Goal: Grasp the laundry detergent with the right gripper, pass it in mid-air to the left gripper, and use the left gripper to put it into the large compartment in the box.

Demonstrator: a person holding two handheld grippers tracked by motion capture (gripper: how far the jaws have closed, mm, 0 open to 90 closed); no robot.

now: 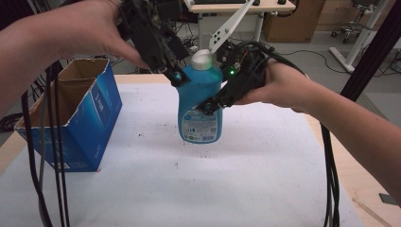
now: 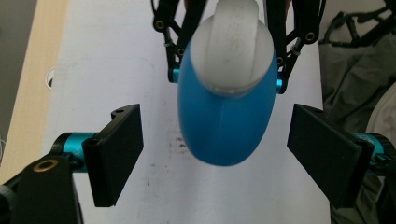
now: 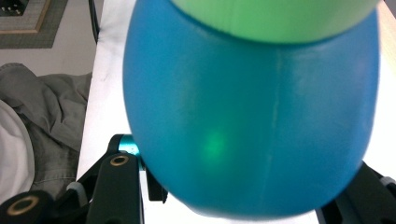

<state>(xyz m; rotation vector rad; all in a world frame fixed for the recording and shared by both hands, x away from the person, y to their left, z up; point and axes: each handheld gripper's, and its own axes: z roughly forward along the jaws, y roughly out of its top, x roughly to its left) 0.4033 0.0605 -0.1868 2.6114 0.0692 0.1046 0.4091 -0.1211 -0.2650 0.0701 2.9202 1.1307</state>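
Right gripper [image 1: 213,101] fingers clamp blue plastic white-capped bottle [image 1: 200,101] off tabletop [image 1: 236,179]; left gripper [image 2: 219,154] fingers apart, grip pending.

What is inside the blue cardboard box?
The blue cardboard box is open on top. The high view shows brown inner walls near its rim; its own front wall covers the bottom, so any contents stay hidden.

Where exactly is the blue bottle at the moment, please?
In the high view the blue bottle stands mid-table, right of the open cardboard box, clamped by the right gripper, with the open left gripper at its shoulder.
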